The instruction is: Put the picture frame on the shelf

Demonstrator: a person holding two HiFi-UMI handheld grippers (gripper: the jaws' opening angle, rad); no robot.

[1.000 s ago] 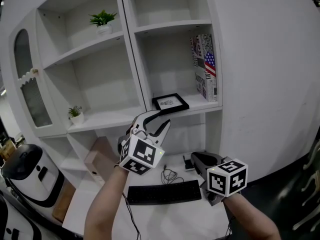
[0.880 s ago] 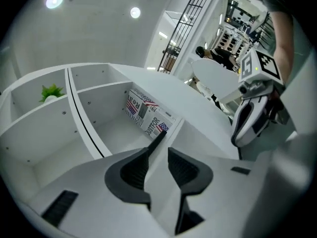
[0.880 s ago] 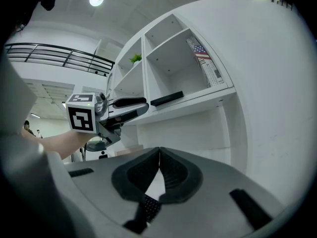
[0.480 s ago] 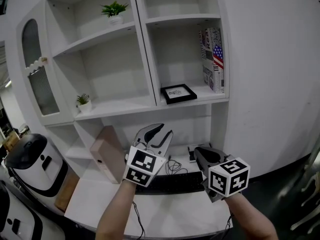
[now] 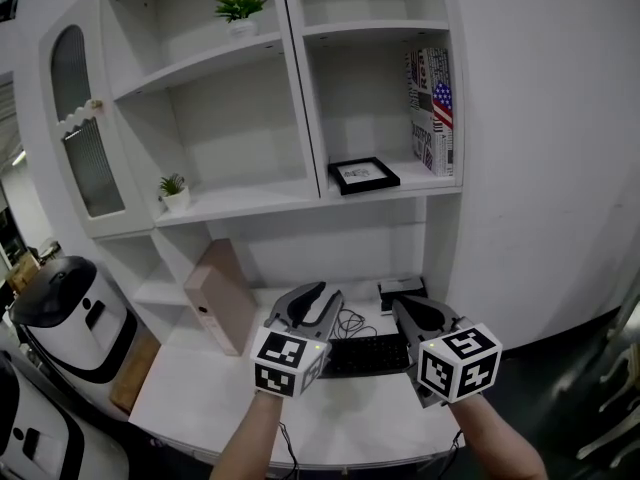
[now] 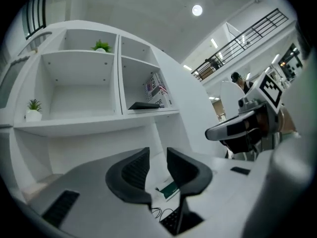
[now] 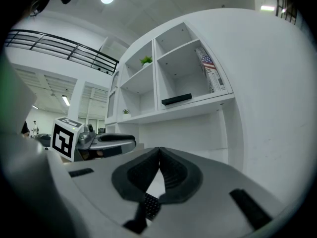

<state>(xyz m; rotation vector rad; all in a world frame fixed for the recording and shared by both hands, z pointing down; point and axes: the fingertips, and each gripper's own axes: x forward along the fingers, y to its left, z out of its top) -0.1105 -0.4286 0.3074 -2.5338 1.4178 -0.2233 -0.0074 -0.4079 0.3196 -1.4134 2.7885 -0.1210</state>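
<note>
The black picture frame (image 5: 364,175) lies flat on the right-hand middle shelf (image 5: 300,196), just left of the upright books (image 5: 432,108). Both grippers hang low over the white desk (image 5: 200,388), well below the frame and apart from it. My left gripper (image 5: 318,294) is open by a narrow gap with nothing between its jaws. My right gripper (image 5: 401,304) is shut and empty. The left gripper view has the frame (image 6: 143,105) far off beyond the left gripper (image 6: 158,153). From the right gripper view the frame (image 7: 177,99) sits high above the right gripper (image 7: 159,150).
A black keyboard (image 5: 365,353) and a loose cable (image 5: 349,323) lie on the desk under the grippers. A pink box (image 5: 220,293) leans at the desk's left. Small potted plants (image 5: 240,8) (image 5: 173,186) stand on the left shelves. A white rounded machine (image 5: 60,318) stands at far left.
The left gripper has drawn back from the frame's edge and dropped to desk height. The frame stays on the shelf. The right gripper has barely moved.
</note>
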